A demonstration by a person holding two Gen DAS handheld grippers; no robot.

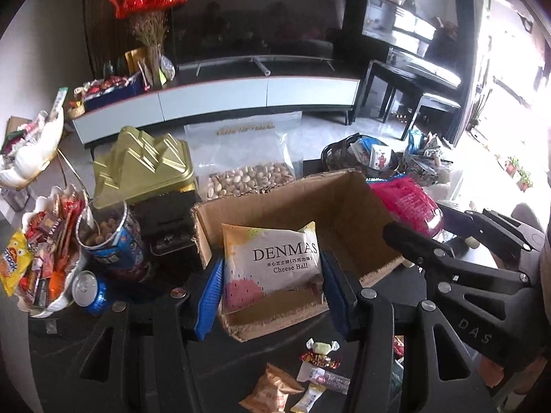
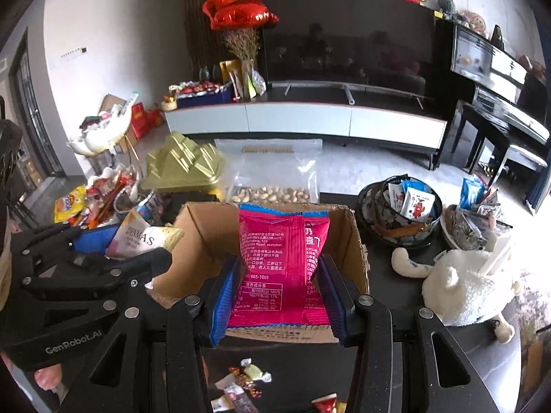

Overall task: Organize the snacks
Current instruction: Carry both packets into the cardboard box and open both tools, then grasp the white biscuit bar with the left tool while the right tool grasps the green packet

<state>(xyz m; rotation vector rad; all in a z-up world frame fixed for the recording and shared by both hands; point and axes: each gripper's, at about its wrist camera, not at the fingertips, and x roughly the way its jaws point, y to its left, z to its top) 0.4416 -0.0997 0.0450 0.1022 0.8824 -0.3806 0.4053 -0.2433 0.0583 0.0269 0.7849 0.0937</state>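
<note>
My left gripper (image 1: 272, 296) is shut on a white DENMAS Cheese Ball packet (image 1: 272, 261), held upright over the left part of an open cardboard box (image 1: 347, 206). My right gripper (image 2: 277, 296) is shut on a pink snack packet (image 2: 282, 261), held upright over the same box (image 2: 203, 241). Each gripper shows in the other view: the right one (image 1: 447, 261) at the right with the pink packet (image 1: 409, 203), the left one (image 2: 86, 268) at the left with the white packet (image 2: 144, 237).
Loose wrapped candies (image 1: 320, 361) lie on the dark table before the box. A gold tin (image 1: 141, 168), pistachio bag (image 1: 248, 172), nut can (image 1: 110, 237) and snack-filled dish (image 1: 44, 261) stand left and behind. Bowls with packets (image 2: 403, 213) and a plush toy (image 2: 465, 285) sit right.
</note>
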